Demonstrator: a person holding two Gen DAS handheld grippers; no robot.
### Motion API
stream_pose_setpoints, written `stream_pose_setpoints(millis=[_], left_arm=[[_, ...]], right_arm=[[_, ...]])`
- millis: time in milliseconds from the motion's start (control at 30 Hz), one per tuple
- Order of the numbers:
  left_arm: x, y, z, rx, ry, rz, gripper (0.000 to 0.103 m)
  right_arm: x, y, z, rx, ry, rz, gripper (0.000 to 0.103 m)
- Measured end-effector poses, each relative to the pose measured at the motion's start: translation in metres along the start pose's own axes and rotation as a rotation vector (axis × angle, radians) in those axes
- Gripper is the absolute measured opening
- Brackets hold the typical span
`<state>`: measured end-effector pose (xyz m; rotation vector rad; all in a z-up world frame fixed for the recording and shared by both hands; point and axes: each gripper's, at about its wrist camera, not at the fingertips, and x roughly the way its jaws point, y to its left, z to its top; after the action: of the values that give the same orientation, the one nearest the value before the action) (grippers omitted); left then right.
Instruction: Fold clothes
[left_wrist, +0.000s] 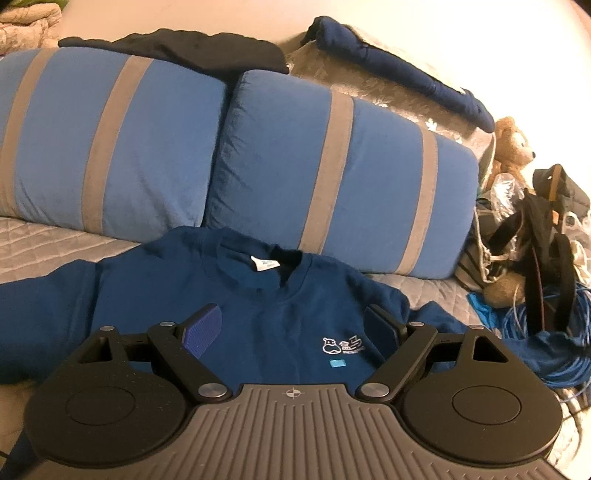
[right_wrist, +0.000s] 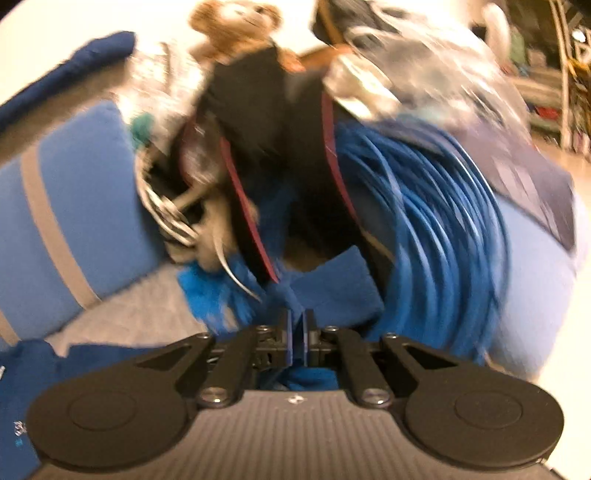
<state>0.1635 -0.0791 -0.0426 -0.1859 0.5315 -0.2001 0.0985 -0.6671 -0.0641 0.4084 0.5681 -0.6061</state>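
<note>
Left gripper (left_wrist: 291, 325) black linkage arms, silver screws, blue ribbed pads (left_wrist: 202, 328), grey ridged base, crosshair mark

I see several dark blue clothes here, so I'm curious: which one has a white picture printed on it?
The sweatshirt lying spread flat in front of the striped cushions. The other blue garment lies bunched behind the cushions and shows no print.

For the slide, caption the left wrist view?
Open left gripper hovering over navy cotton sweatshirt spread before two blue grey-striped cushions.

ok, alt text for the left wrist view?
Open left gripper poised over a dark blue sweatshirt lying front-up on a quilted bed, collar tag showing. Two blue pillows with grey stripes stand behind it; a teddy bear and blue cable coil clutter the right.
</note>
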Motion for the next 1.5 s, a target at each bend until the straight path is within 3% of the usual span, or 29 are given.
stream_pose_setpoints(millis=[267,500,567,700,733,767,833,933,1000,1167,1233,1500], left_arm=[[0.003,0.000,-0.001,0.003,0.019,0.006,0.085],[0.003,0.001,-0.001,-0.001,0.025,0.002,0.085],[0.003,0.001,-0.001,-0.002,0.028,0.000,0.085],[0.003,0.001,-0.001,0.002,0.032,-0.003,0.085],[0.003,0.001,-0.002,0.003,0.034,-0.003,0.085],[0.003,0.001,-0.002,0.001,0.036,-0.003,0.085],[0.003,0.002,-0.002,-0.003,0.039,-0.003,0.085],[0.003,0.001,-0.001,-0.002,0.039,-0.004,0.085],[0.004,0.000,-0.002,0.002,0.040,-0.005,0.085],[0.004,0.000,-0.002,0.004,0.045,-0.004,0.085],[0.004,0.001,-0.002,-0.001,0.047,-0.002,0.085],[0.006,0.002,-0.002,-0.011,0.060,-0.003,0.085]], right_arm=[[-0.016,-0.005,-0.024,-0.111,-0.049,-0.073,0.005],[-0.038,0.006,-0.010,-0.241,-0.229,-0.160,0.005],[-0.037,0.007,-0.019,-0.274,-0.213,-0.164,0.005],[-0.031,-0.013,-0.029,-0.165,-0.142,-0.100,0.008],[-0.030,-0.018,-0.031,-0.137,-0.125,-0.084,0.017],[-0.029,-0.023,-0.034,-0.110,-0.107,-0.067,0.018],[-0.026,-0.033,-0.038,-0.056,-0.072,-0.035,0.043],[-0.022,-0.048,-0.045,0.026,-0.018,0.013,0.065],[-0.024,-0.058,-0.043,0.097,-0.020,0.053,0.069],[-0.011,-0.067,-0.031,0.173,-0.001,0.045,0.065],[-0.004,-0.068,-0.030,0.184,0.020,0.045,0.051],[0.004,-0.083,-0.037,0.353,0.048,0.089,0.049]])
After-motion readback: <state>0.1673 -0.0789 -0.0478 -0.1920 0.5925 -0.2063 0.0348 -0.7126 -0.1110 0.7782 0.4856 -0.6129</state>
